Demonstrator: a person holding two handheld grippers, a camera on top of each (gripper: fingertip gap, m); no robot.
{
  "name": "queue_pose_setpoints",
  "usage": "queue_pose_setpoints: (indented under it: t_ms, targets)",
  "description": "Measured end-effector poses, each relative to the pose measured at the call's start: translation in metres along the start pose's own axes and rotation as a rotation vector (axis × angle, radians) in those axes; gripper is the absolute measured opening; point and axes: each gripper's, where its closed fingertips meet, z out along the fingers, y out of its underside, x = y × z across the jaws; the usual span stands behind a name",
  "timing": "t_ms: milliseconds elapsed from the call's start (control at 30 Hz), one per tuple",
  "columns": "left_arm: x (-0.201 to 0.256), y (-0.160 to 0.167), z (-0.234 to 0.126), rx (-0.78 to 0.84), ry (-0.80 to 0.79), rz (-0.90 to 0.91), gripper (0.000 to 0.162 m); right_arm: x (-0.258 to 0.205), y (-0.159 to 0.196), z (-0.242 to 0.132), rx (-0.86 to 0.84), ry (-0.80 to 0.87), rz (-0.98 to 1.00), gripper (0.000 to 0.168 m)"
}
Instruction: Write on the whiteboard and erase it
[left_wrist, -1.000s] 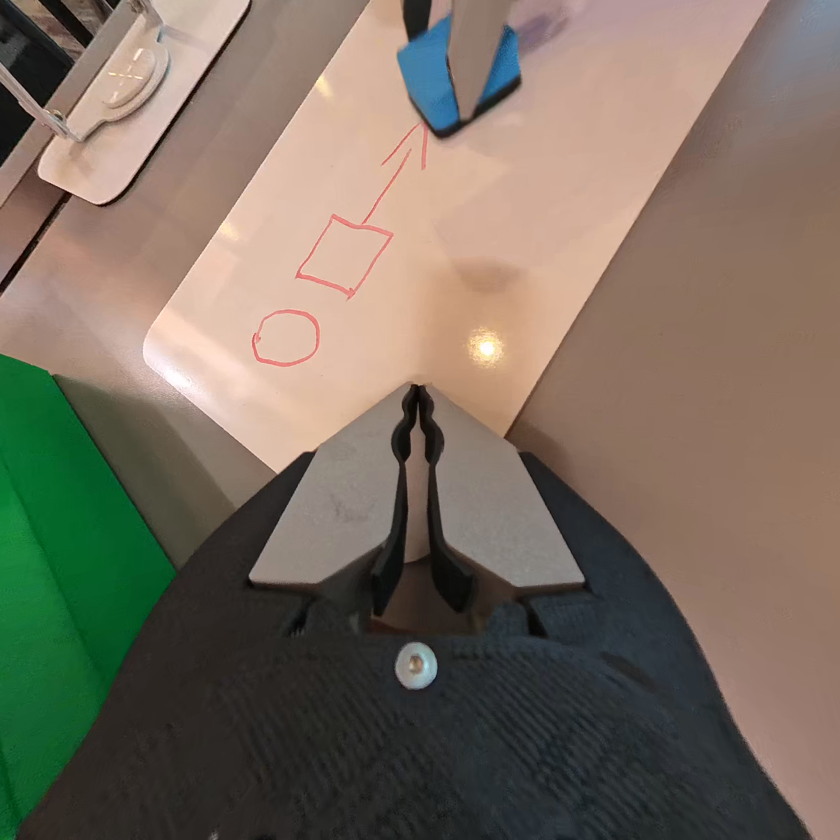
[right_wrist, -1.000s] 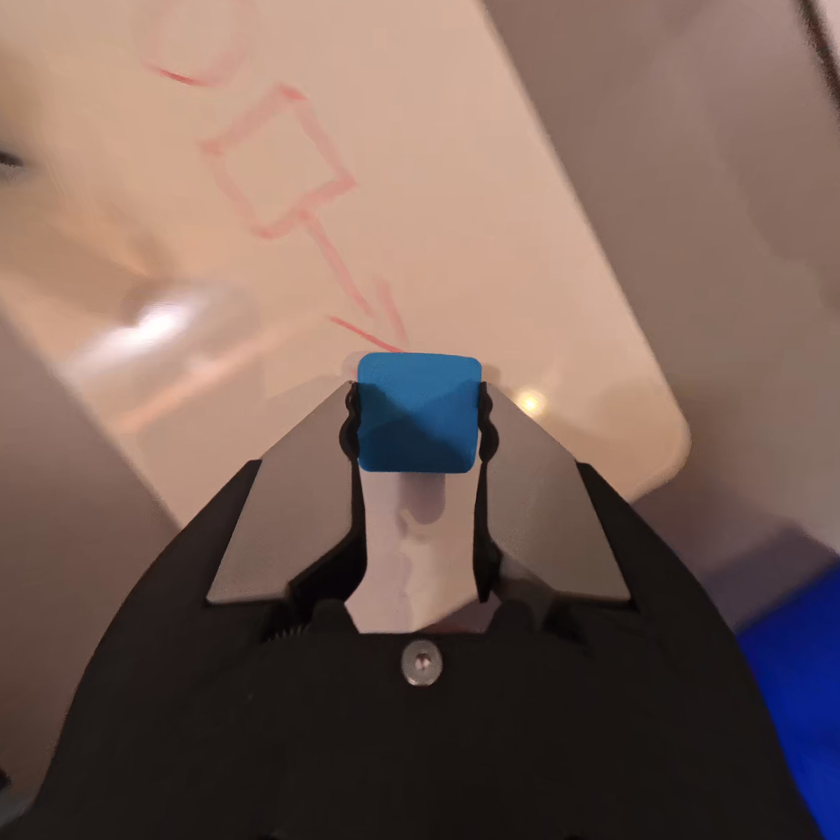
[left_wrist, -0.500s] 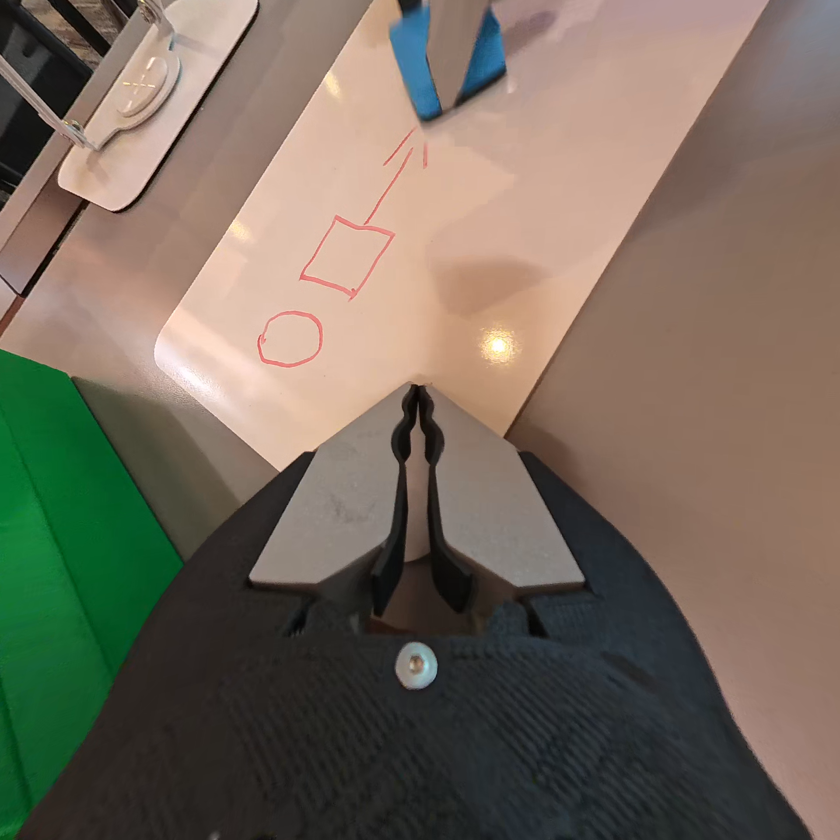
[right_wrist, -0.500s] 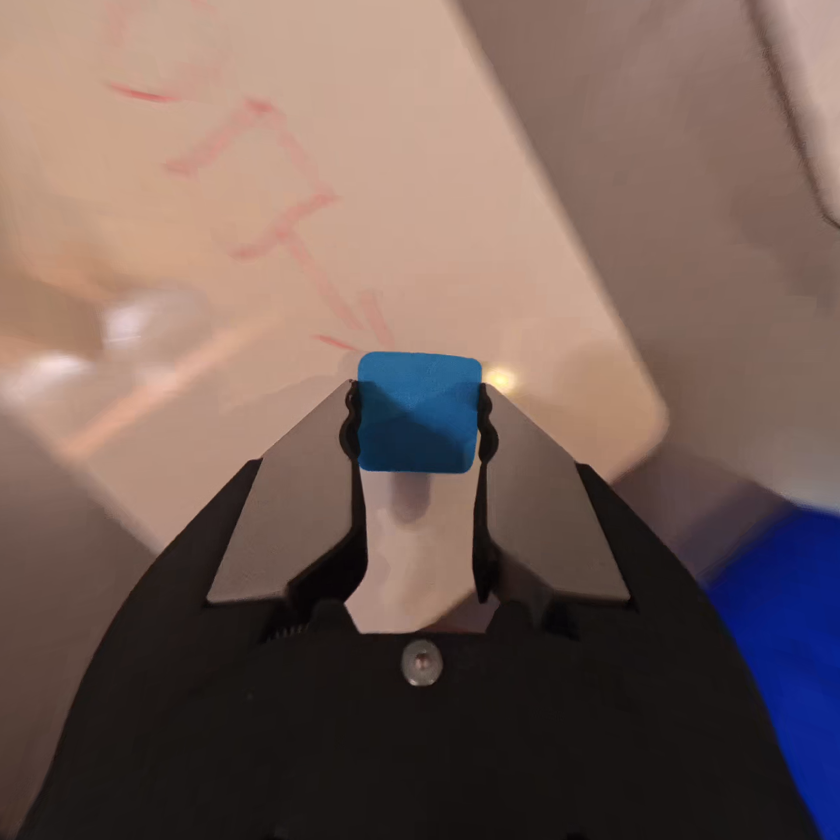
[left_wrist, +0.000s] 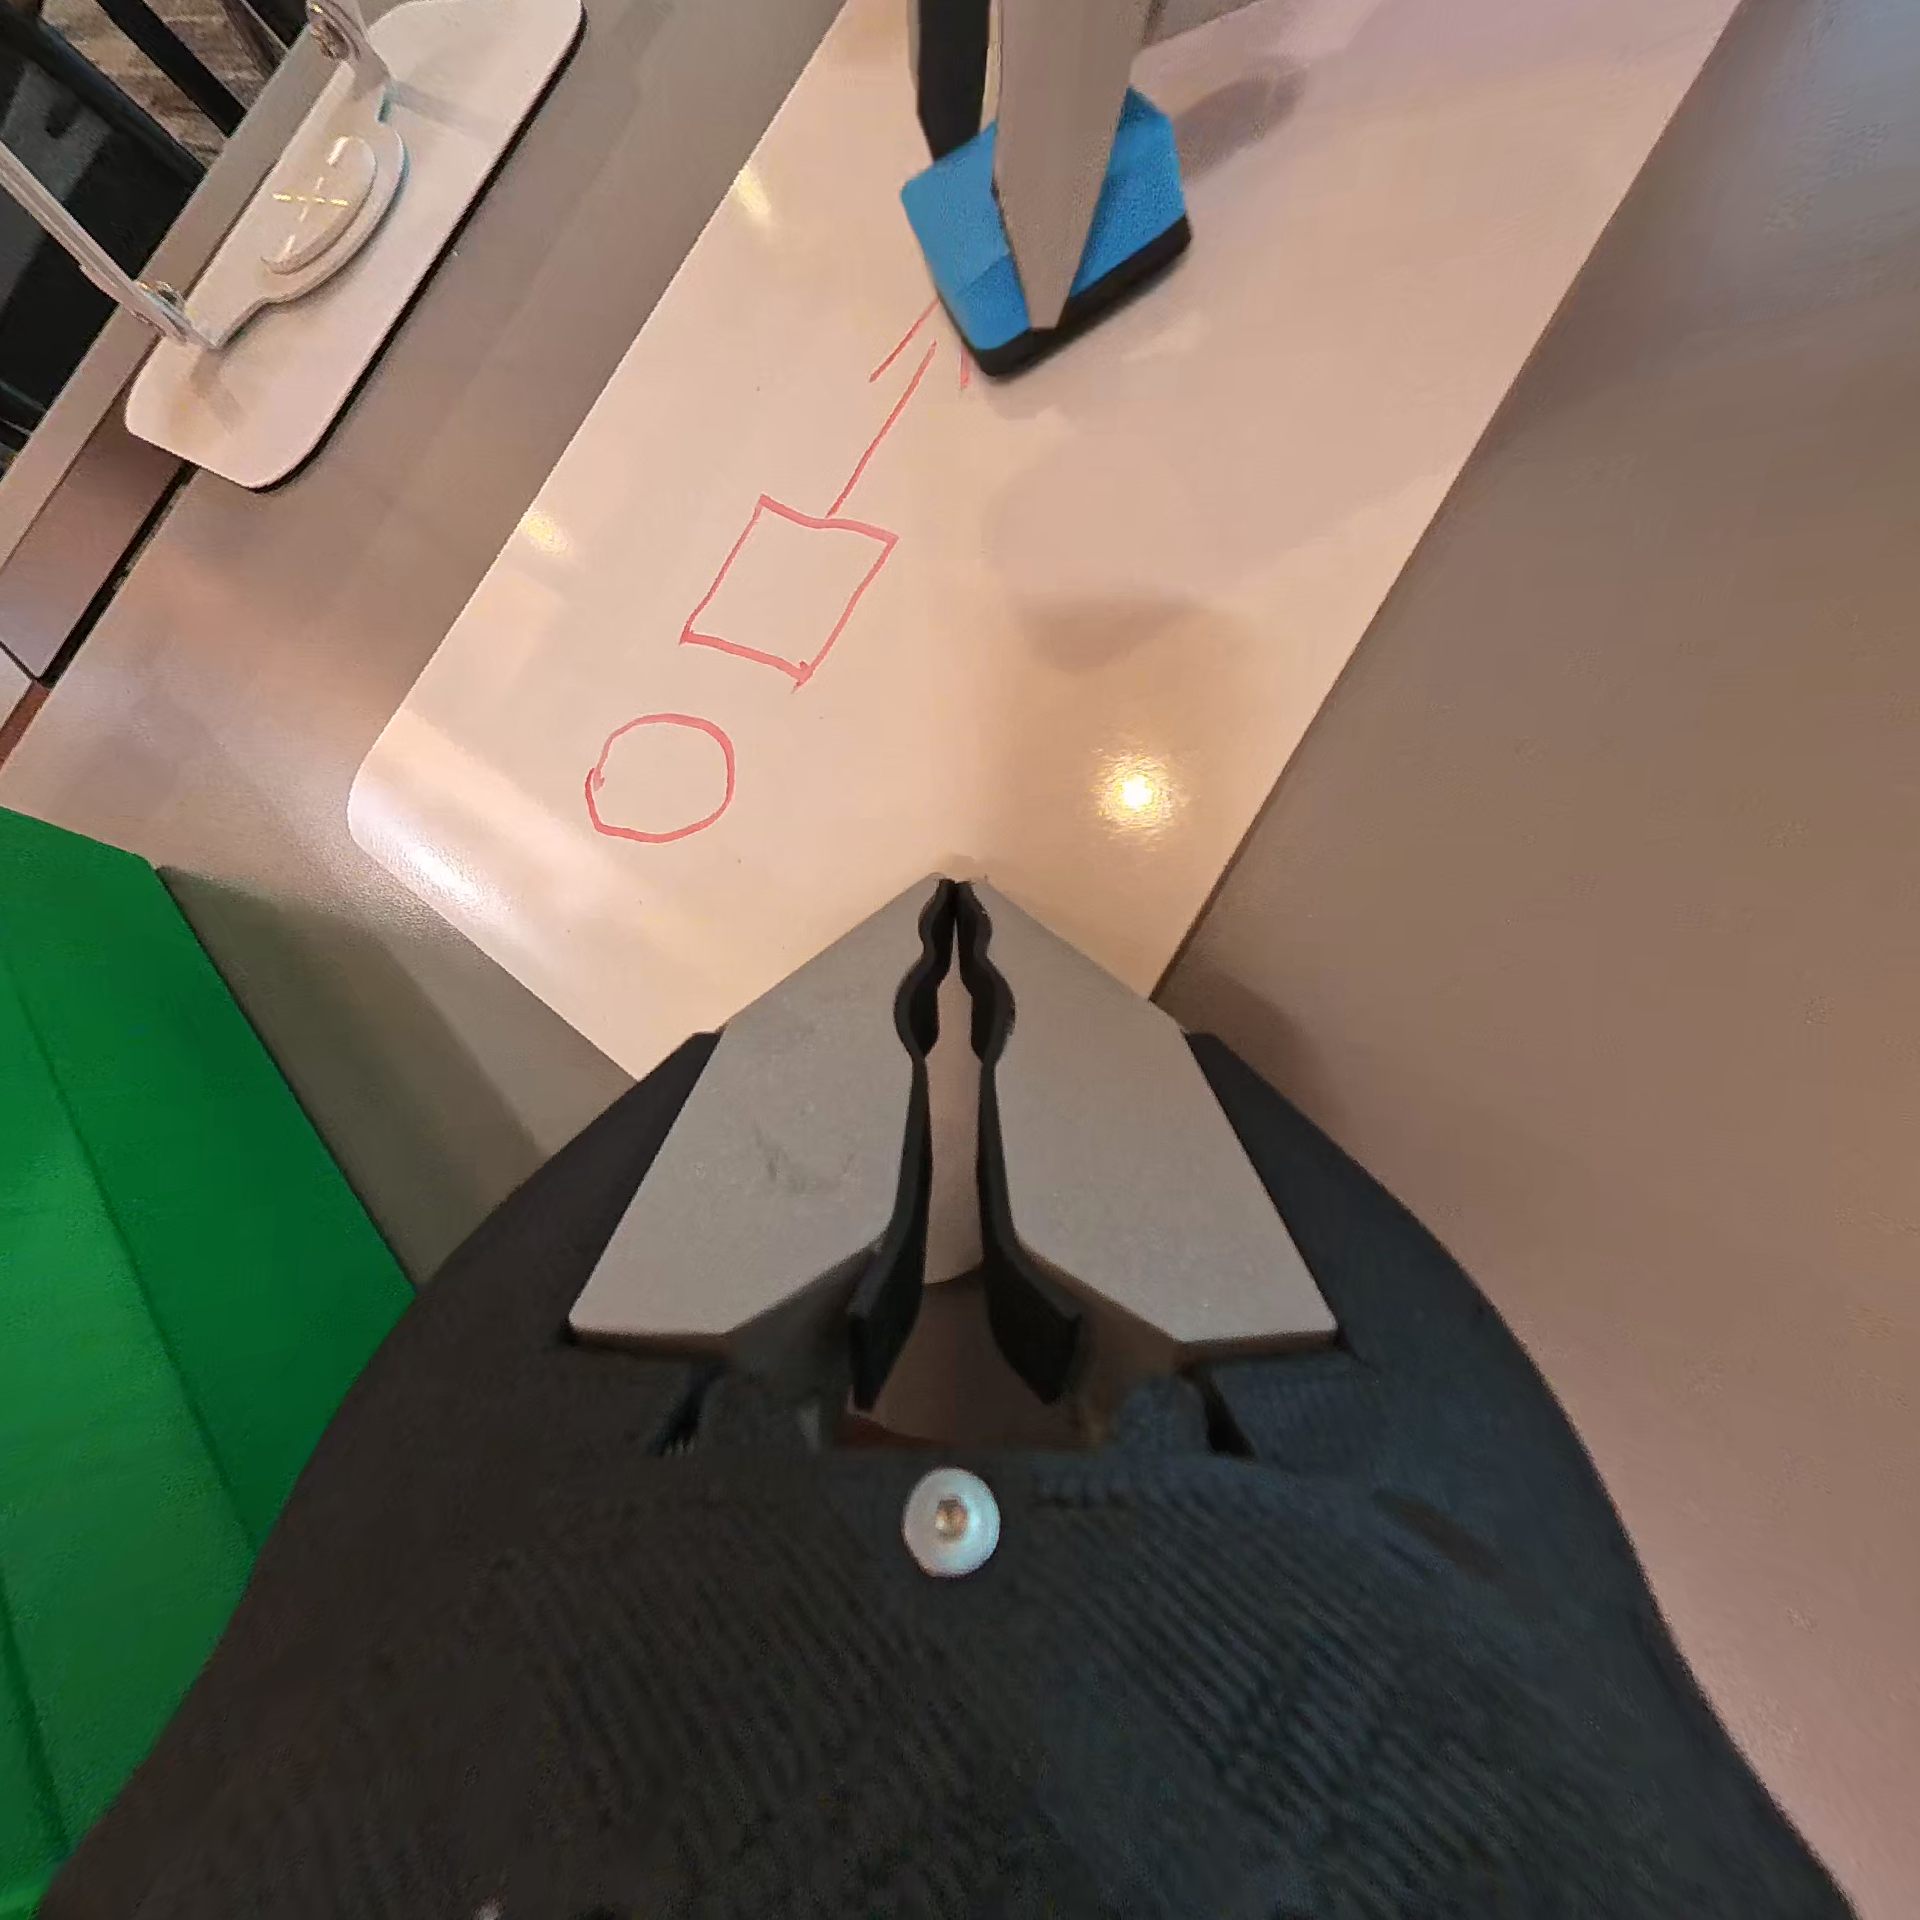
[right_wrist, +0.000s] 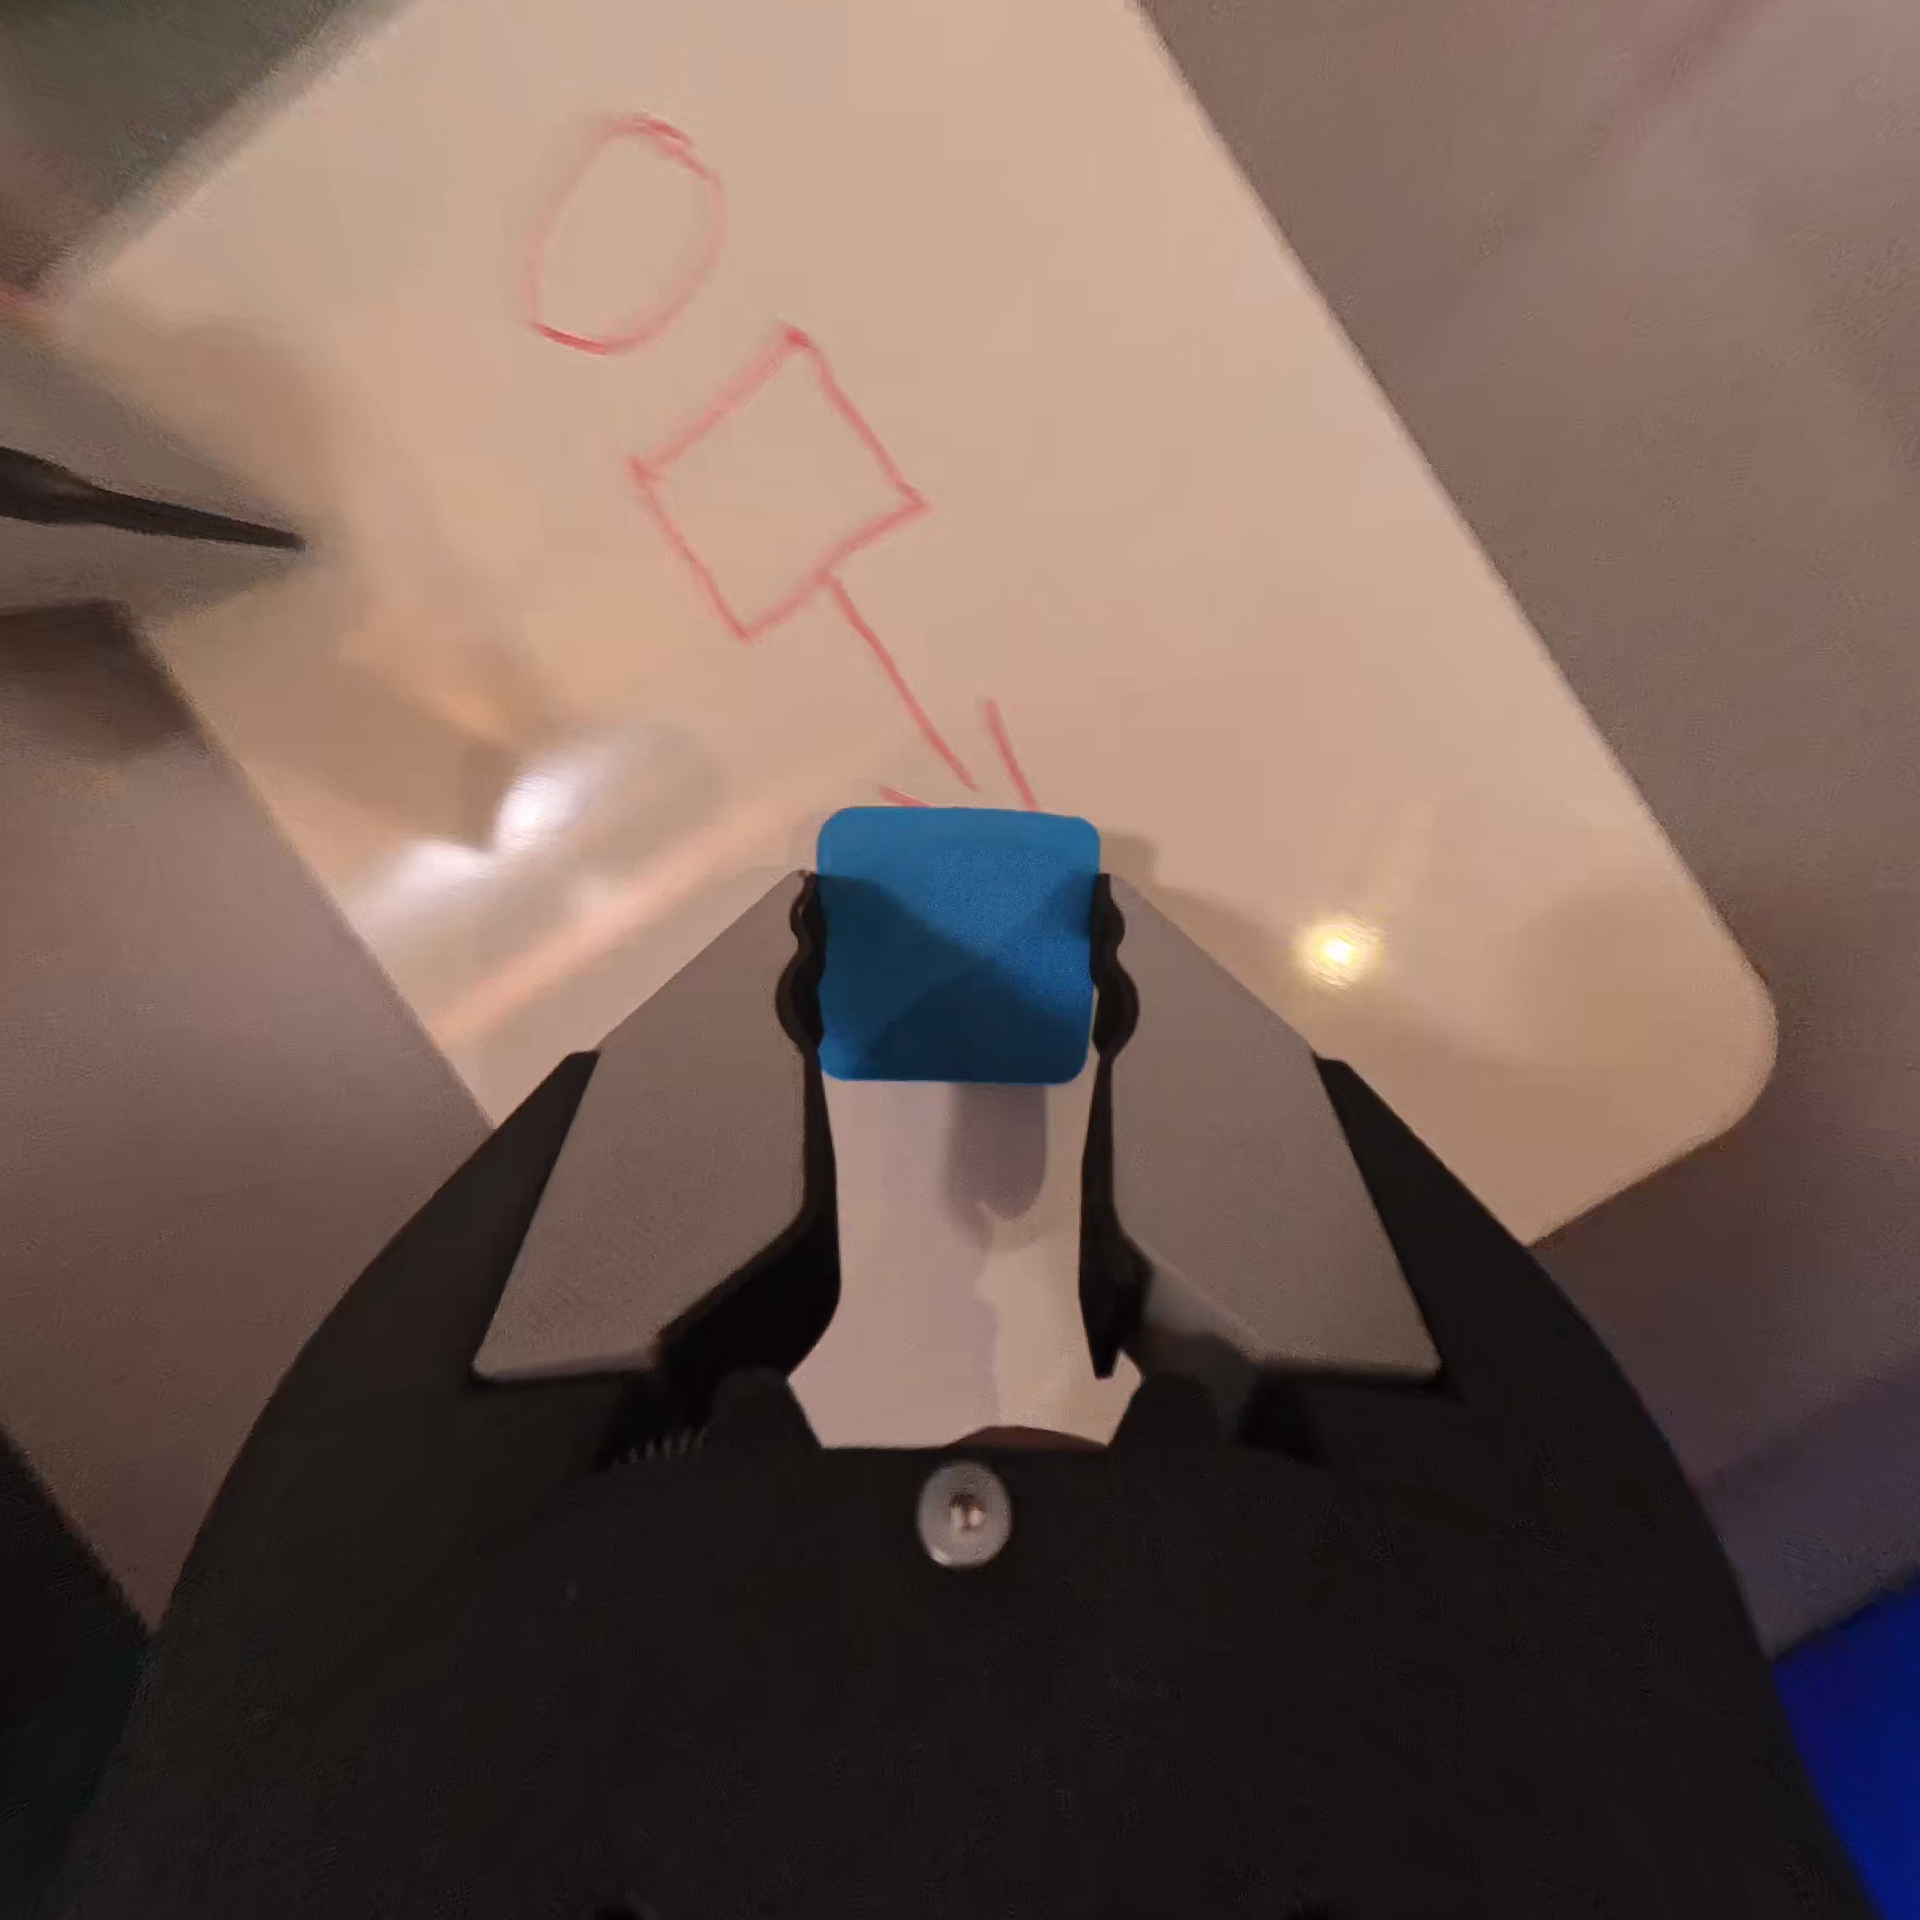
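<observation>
**Presently on the whiteboard: eraser at the arrowhead, three red figures intact**

Item 1. Whiteboard (left_wrist: 1195, 540): white, round-cornered, lay flat on a grey-brown table (left_wrist: 1610, 935). It bore a red circle (left_wrist: 660, 777), a red square (left_wrist: 790, 592) and a red arrow (left_wrist: 894, 416) running from the square's corner toward the board's far end.

Item 2. Eraser (right_wrist: 956, 945): blue foam block with a black underside, stood on the board with its lower edge touching the arrowhead. Seen from the left wrist view, its black base (left_wrist: 1081, 312) sat against the white surface, just beyond the arrow's tip.

Item 3. Right gripper (right_wrist: 956, 966): fingers were clamped on the two flanks of the eraser, pointing down at the board.

Item 4. Left gripper (left_wrist: 956, 914): jaws were pressed together with nothing between them, tips held over the near edge of the board, just beside the circle and well apart from the eraser.

Item 5. Surroundings: a green surface (left_wrist: 135, 1195) lay at the left of the table, a pale flat plate with a metal fitting (left_wrist: 312, 239) beyond the board's left side, and a blue patch (right_wrist: 1860, 1704) at the lower right of the right wrist view.
</observation>
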Motion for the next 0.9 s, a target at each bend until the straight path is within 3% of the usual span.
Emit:
queue_pose_setpoints:
  t_ms: [100, 167, 267, 333, 367, 433, 500, 533, 567, 600, 667, 700, 733, 767, 833, 867, 900]
  targets:
    - [0.0, 0.0, 0.0, 0.0, -0.002, 0.003, 0.0, 0.045, 0.003, -0.003, -0.109, 0.292, -0.001, 0.05]
    - [0.0, 0.0, 0.0, -0.001, -0.008, 0.009, 0.0, 0.0, -0.017, 0.011, -0.025, 0.051, -0.04, 0.049]
    - [0.0, 0.0, 0.0, 0.0, -0.005, 0.006, 0.0, 0.039, -0.014, 0.005, -0.119, 0.306, -0.039, 0.049]
    - [0.0, 0.0, 0.0, 0.0, 0.0, 0.001, 0.0, -0.004, -0.029, 0.019, -0.032, 0.048, -0.047, 0.049]
    - [0.0, 0.0, 0.0, 0.0, 0.0, 0.001, 0.0, 0.001, -0.03, 0.019, -0.037, 0.066, -0.041, 0.049]
    - [0.0, 0.0, 0.0, 0.0, -0.004, 0.005, 0.0, 0.049, -0.021, 0.008, -0.137, 0.357, -0.047, 0.05]
    - [0.0, 0.0, 0.0, 0.0, -0.008, 0.011, 0.0, -0.007, -0.038, 0.023, -0.022, 0.026, -0.051, 0.049]
    - [0.0, 0.0, 0.0, 0.0, -0.009, 0.012, 0.0, 0.005, -0.036, 0.022, -0.04, 0.095, -0.032, 0.049]
    - [0.0, 0.0, 0.0, 0.0, -0.008, 0.011, 0.0, 0.037, -0.03, 0.014, -0.086, 0.301, -0.04, 0.048]
    - [0.0, 0.0, 0.0, 0.0, -0.005, 0.008, 0.0, 0.044, -0.028, 0.012, -0.107, 0.353, -0.055, 0.049]
    - [0.0, 0.0, 0.0, 0.0, -0.002, 0.005, 0.0, -0.023, -0.045, 0.026, 0.025, -0.047, -0.036, 0.048]
    - [0.0, 0.0, 0.0, 0.0, -0.002, 0.005, 0.0, -0.008, -0.042, 0.025, -0.002, 0.029, -0.005, 0.049]
    - [0.0, 0.0, 0.0, 0.0, -0.003, 0.005, 0.0, 0.032, -0.032, 0.018, -0.081, 0.289, -0.026, 0.049]
    - [0.0, 0.0, 0.0, 0.001, -0.003, 0.005, 0.0, 0.04, -0.031, 0.015, -0.096, 0.353, -0.055, 0.049]
    - [0.0, 0.0, 0.0, 0.0, -0.002, 0.005, 0.0, -0.026, -0.048, 0.028, 0.026, -0.04, -0.037, 0.048]
    - [0.0, 0.0, 0.0, 0.0, -0.002, 0.005, 0.0, -0.008, -0.044, 0.027, -0.014, 0.067, -0.013, 0.048]
    - [0.0, 0.0, 0.0, 0.0, -0.001, 0.004, 0.0, 0.028, -0.036, 0.019, -0.076, 0.292, -0.039, 0.048]
